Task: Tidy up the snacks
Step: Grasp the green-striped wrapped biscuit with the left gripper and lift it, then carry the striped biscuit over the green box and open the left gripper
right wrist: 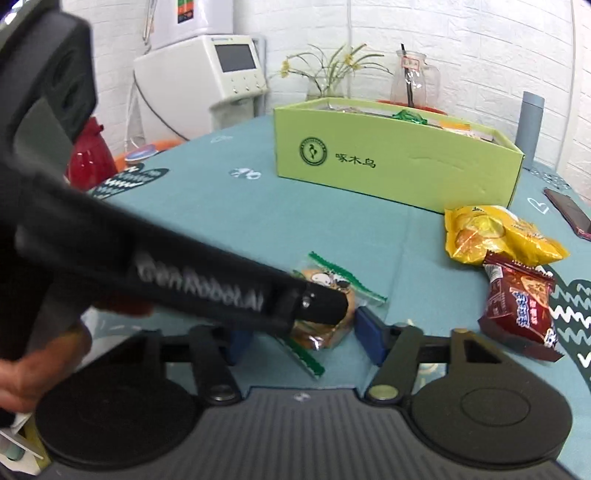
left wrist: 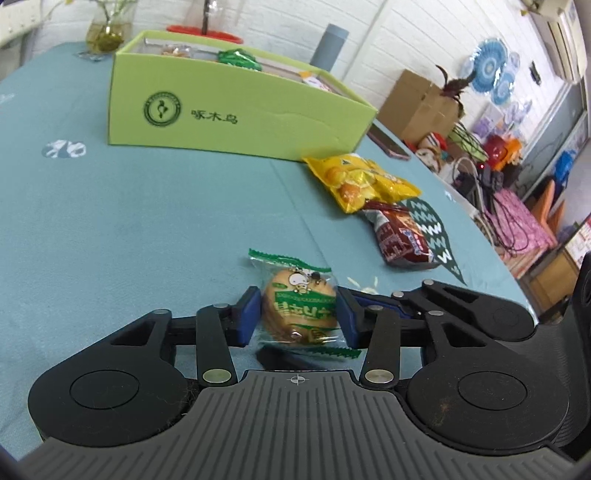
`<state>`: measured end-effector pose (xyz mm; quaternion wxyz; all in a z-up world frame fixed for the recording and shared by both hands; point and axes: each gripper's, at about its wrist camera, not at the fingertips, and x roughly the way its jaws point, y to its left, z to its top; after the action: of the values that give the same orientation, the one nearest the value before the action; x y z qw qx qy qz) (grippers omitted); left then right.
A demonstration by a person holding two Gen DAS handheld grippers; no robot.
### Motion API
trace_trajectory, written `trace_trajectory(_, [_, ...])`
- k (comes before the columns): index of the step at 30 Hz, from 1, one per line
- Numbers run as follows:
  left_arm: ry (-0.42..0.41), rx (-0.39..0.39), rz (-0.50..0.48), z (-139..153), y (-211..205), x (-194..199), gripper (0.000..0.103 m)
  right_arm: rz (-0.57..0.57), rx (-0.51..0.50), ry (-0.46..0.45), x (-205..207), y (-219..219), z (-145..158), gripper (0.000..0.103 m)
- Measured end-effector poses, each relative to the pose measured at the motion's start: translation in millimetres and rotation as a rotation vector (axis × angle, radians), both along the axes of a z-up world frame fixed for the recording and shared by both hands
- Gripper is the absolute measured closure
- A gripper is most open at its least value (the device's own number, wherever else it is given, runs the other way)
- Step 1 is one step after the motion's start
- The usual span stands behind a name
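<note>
my left fingers (left wrist: 299,314) clamped on the cookie pack (left wrist: 301,308), low over the worktop (left wrist: 147,221). right fingers (right wrist: 303,338) straddle it too, contact unclear. risk: both pull, wrapper tears before the box (left wrist: 236,107).

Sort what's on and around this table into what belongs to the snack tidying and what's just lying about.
Job:
- green-wrapped biscuit, between the pads of the left gripper
- yellow snack bag
- red snack packet
- green box
- right gripper

Lying about:
- phone
- grey bottle
- glass jug
- flower vase
</note>
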<state>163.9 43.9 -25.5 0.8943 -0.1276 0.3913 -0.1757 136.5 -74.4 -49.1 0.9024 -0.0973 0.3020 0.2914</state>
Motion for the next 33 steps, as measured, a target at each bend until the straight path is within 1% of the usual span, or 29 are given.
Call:
trace_trajectory(1, [-0.002,0.005,0.006,0.4,-0.8,-0.6,0.083,0.004,-0.004,-0.002,-0.8,-1.0,1.6,0.044])
trace_trajectory(3, [-0.002,0.002,0.026,3.3,2.8,0.4,0.089,0.007,0.02,0.01,4.4,-4.5,4.3,0.045])
trace_trajectory(5, [-0.001,-0.038,0.048,9.3,9.4,4.5,0.089,0.008,0.045,0.004,12.1,-4.7,8.8,0.045])
trace_trajectory(7, [-0.025,-0.056,0.071,20.8,13.6,11.4,0.09,0.018,0.033,-0.046,17.9,-0.2,16.7,0.045])
trace_trajectory(10, [-0.075,-0.052,0.091,41.6,15.2,28.6,0.089,0.023,0.023,-0.116,34.4,5.8,35.0,0.045])
trace_trajectory(12, [-0.123,-0.043,0.092,61.8,16.5,44.9,0.089,0.026,0.028,-0.171,53.0,8.6,51.9,0.045])
trace_trajectory(15, [-0.22,-0.024,0.095,95.3,20.0,79.0,0.088,0.033,0.022,-0.274,85.6,18.0,80.8,0.042])
trace_trajectory(16, [-0.246,-0.008,0.1,104.7,20.9,94.9,0.088,0.032,0.019,-0.295,100.8,22.4,88.2,0.042])
trace_trajectory(18, [-0.268,0.022,0.119,114.8,23.0,128.4,0.087,0.032,0.015,-0.307,133.3,32.0,95.8,0.042])
trace_trajectory(19, [-0.275,0.042,0.128,115.9,24.1,144.0,0.087,0.034,0.011,-0.302,151.6,37.1,96.3,0.042])
trace_trajectory(21, [-0.259,0.075,0.15,110.9,27.5,176.3,0.087,0.043,0.007,-0.259,185.9,46.7,93.1,0.042])
trace_trajectory(23, [-0.219,0.094,0.163,98.4,33.4,204.4,0.087,0.052,0.001,-0.198,215.0,54.0,84.6,0.043])
trace_trajectory(25, [-0.164,0.095,0.165,82.0,38.6,226.5,0.086,0.064,-0.027,-0.14,235.7,61.7,72.4,0.042])
trace_trajectory(26, [-0.137,0.095,0.166,73.9,40.3,233.8,0.086,0.072,-0.042,-0.113,242.5,64.6,66.8,0.042])
trace_trajectory(27, [-0.113,0.097,0.165,64.6,42.0,238.3,0.086,0.082,-0.057,-0.089,247.3,67.2,61.1,0.038])
trace_trajectory(28, [-0.117,0.091,0.16,59.2,42.2,239.3,0.082,0.091,-0.023,-0.056,249.9,65.1,57.7,0.031])
trace_trajectory(29, [-0.122,0.088,0.152,55.2,41.5,238.6,0.079,0.104,-0.015,-0.043,250.2,65.3,54.7,0.03])
trace_trajectory(30, [-0.124,0.087,0.145,54.0,40.5,238.2,0.074,0.11,-0.009,-0.051,248.7,64.5,53.8,0.03])
trace_trajectory(33, [-0.13,0.098,0.145,55.7,36.6,240.5,0.071,0.102,-0.016,-0.054,244.8,65.3,53.6,0.027])
